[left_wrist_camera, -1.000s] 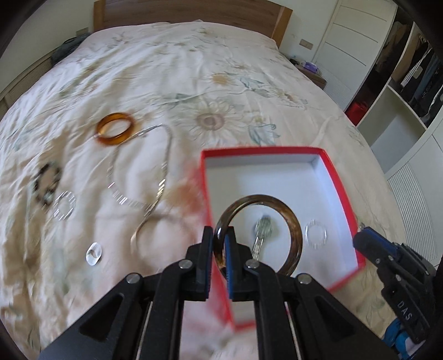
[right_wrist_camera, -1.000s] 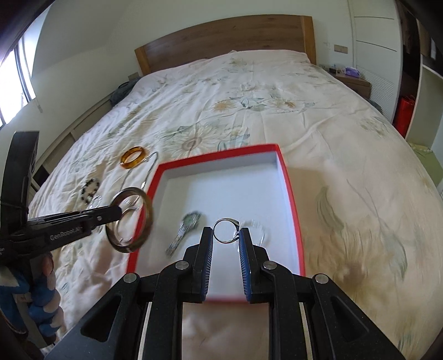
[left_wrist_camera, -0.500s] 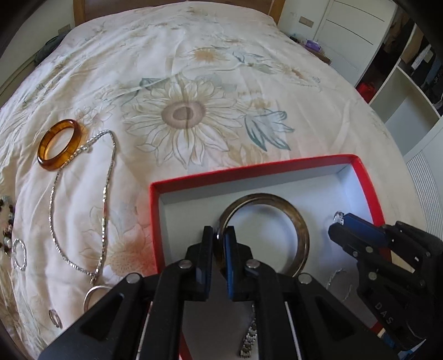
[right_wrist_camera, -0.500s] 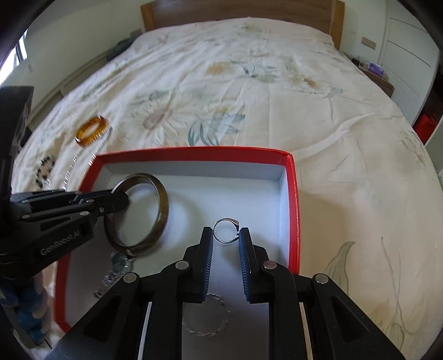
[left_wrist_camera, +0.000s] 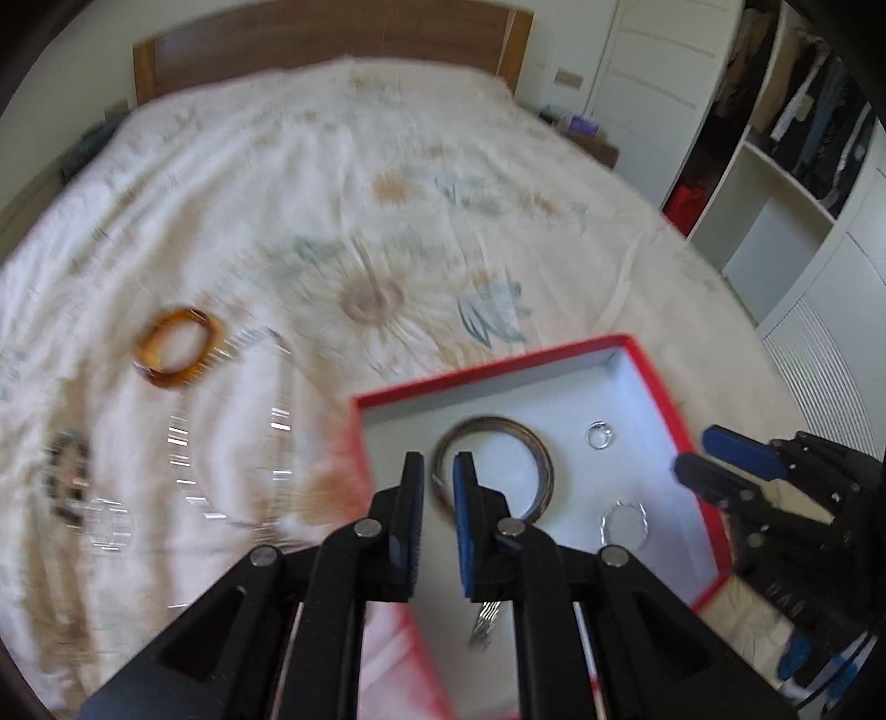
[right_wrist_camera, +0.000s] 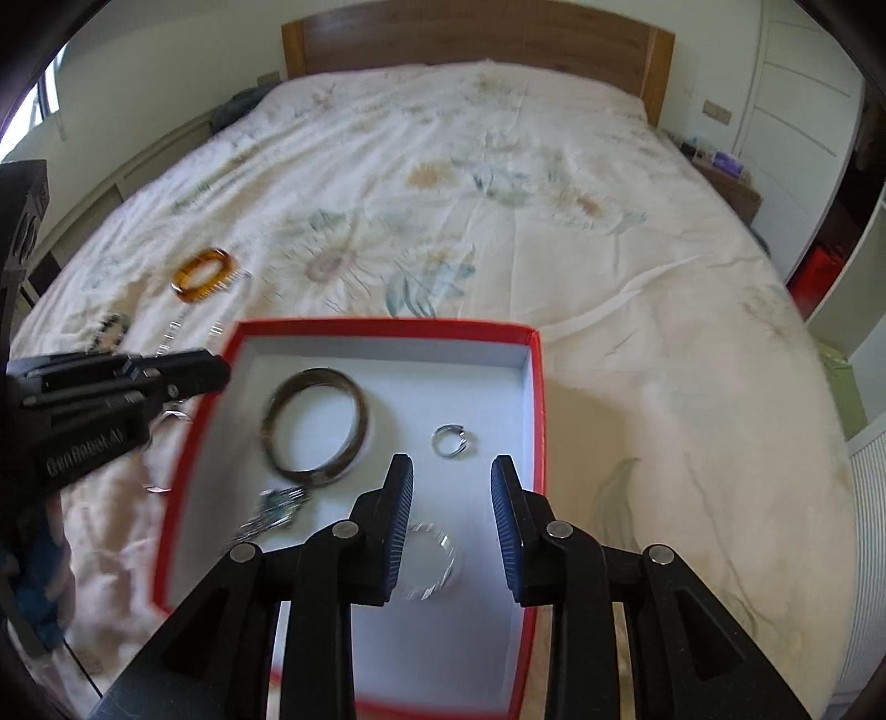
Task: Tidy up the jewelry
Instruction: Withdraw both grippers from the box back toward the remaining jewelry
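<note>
A red box (right_wrist_camera: 531,387) with a white floor lies on the bed; it also shows in the left wrist view (left_wrist_camera: 498,382). In it lie a dark brown bangle (right_wrist_camera: 315,421) (left_wrist_camera: 493,465), a silver ring (right_wrist_camera: 451,441) (left_wrist_camera: 599,435), a thin silver hoop (right_wrist_camera: 437,559) (left_wrist_camera: 624,523) and a beaded piece (right_wrist_camera: 277,507). My right gripper (right_wrist_camera: 451,490) is open and empty above the box floor. My left gripper (left_wrist_camera: 438,487) is slightly open and empty at the box's left edge.
On the floral bedspread left of the box lie an amber bangle (left_wrist_camera: 180,346) (right_wrist_camera: 202,275), a silver chain (left_wrist_camera: 221,443), a dark beaded bracelet (left_wrist_camera: 66,471) and a clear hoop (left_wrist_camera: 108,523). Wardrobe shelves (left_wrist_camera: 775,221) stand at the right, the headboard (right_wrist_camera: 476,41) at the back.
The left gripper has let go of the brown bangle, which now lies in the box, and has pulled back. The right gripper has opened and dropped the silver ring into the box.
</note>
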`<state>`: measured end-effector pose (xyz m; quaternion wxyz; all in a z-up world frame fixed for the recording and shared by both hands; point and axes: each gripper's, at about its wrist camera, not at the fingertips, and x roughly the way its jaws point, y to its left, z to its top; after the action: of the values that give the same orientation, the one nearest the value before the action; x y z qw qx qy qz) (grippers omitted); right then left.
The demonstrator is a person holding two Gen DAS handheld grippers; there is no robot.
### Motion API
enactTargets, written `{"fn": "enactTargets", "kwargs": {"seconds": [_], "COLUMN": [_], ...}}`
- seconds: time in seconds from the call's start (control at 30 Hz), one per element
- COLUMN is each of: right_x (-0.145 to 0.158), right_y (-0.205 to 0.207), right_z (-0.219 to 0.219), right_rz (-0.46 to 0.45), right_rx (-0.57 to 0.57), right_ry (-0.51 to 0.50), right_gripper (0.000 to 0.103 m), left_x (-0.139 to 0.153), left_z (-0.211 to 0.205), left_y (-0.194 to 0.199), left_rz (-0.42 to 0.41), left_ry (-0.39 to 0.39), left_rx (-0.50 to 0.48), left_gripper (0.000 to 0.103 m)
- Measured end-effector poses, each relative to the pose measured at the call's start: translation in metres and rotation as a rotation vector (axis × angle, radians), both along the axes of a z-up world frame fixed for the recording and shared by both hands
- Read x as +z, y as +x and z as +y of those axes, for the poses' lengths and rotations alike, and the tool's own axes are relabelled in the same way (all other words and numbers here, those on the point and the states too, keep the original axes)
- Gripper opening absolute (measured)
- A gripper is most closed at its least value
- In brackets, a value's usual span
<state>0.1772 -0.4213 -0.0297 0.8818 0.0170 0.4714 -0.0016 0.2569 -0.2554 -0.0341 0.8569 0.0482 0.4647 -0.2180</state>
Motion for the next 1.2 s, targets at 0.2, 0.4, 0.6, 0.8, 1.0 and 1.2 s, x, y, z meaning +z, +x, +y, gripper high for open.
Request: {"fn": "enactTargets", "kwargs": {"seconds": [0.2, 0.4, 0.6, 0.8, 1.0, 1.2], "right_x": [0.071, 0.129, 0.165, 0.202, 0.231, 0.234], "right_y": [-0.06, -0.12, -0.175, -0.221, -0.244, -0.24], "right_z": [0.027, 0.067, 0.113, 0.154, 0.18, 0.197], "right_rz": [-0.108, -0.214, -0.287, -0.366, -0.439, -0.449], "right_rx": [0.001, 0.015, 0.051, 0.092, 0.132, 0.17], "right_ry": [0.018, 0.048, 0.051, 0.038, 0.026, 0.039], "right_gripper": [0.03, 0.03, 0.03, 0.033, 0.036, 0.037], "left_x": [0.083, 0.149, 0.176, 0.194, 0.218, 0.228], "left_z": [0.086, 0.176, 0.241, 0.287, 0.322, 0.342], "left_y": [-0.041, -0.095, -0.16, -0.215, -0.247, -0.256], "left_rz": [-0.129, -0.234, -0.285, -0.329, -0.387, -0.421], "left_ry": [0.014, 0.034, 0.022, -0.017, -0.053, -0.076], "left_rx": [0.062, 0.163, 0.231, 0.275, 0.314, 0.322], "left_gripper": [0.01, 0.01, 0.01, 0.011, 0.011, 0.011]}}
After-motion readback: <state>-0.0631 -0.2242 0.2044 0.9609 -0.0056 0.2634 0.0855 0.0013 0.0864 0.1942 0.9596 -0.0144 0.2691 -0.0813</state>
